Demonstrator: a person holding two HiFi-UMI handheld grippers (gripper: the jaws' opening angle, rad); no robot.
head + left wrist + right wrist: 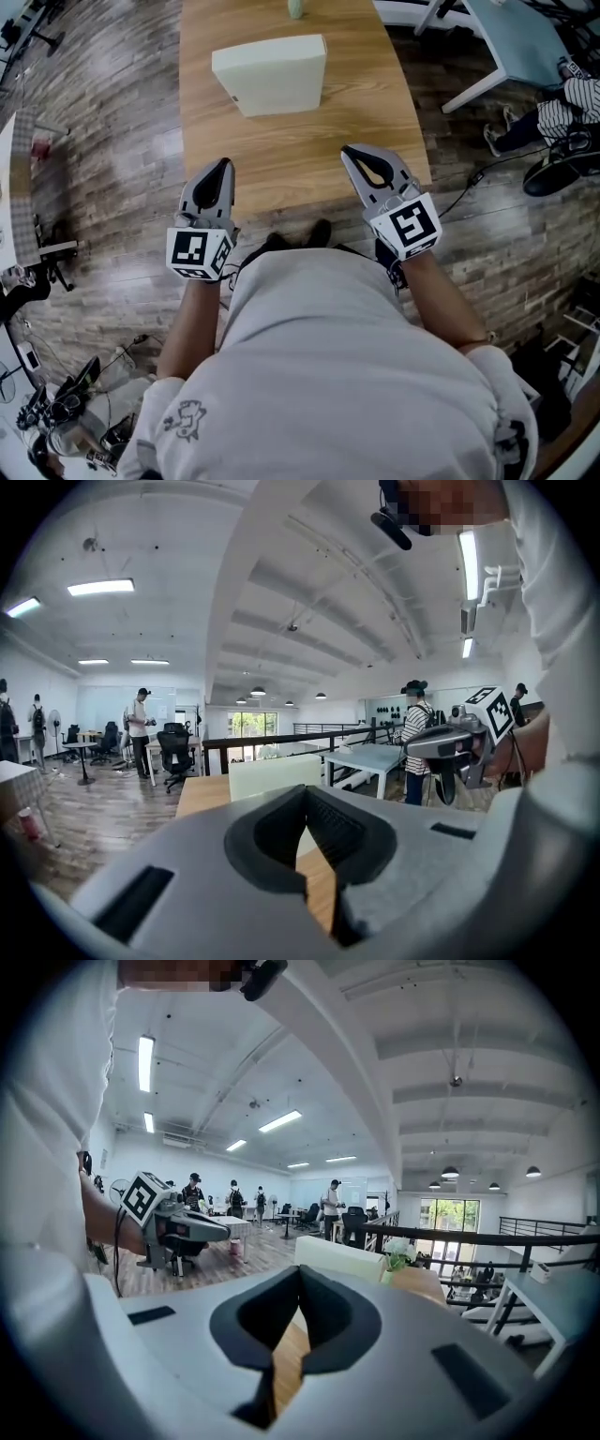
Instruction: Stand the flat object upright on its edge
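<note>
A flat cream box (269, 73) lies on its broad face on the far half of the wooden table (291, 155). My left gripper (225, 165) hovers over the table's near left edge, jaws shut and empty. My right gripper (348, 151) is over the near right edge, also shut with nothing in it. Both point toward the box and are well short of it. In the left gripper view the box (272, 775) shows beyond the closed jaws, with the right gripper (450, 747) off to the side. The right gripper view shows the box (337, 1258) ahead and the left gripper (183, 1227) to its left.
A small green item (296, 9) stands at the table's far edge behind the box. A light blue table (511, 37) and a seated person's legs (562, 112) are at the right. Cables and gear (56, 403) clutter the floor at the lower left.
</note>
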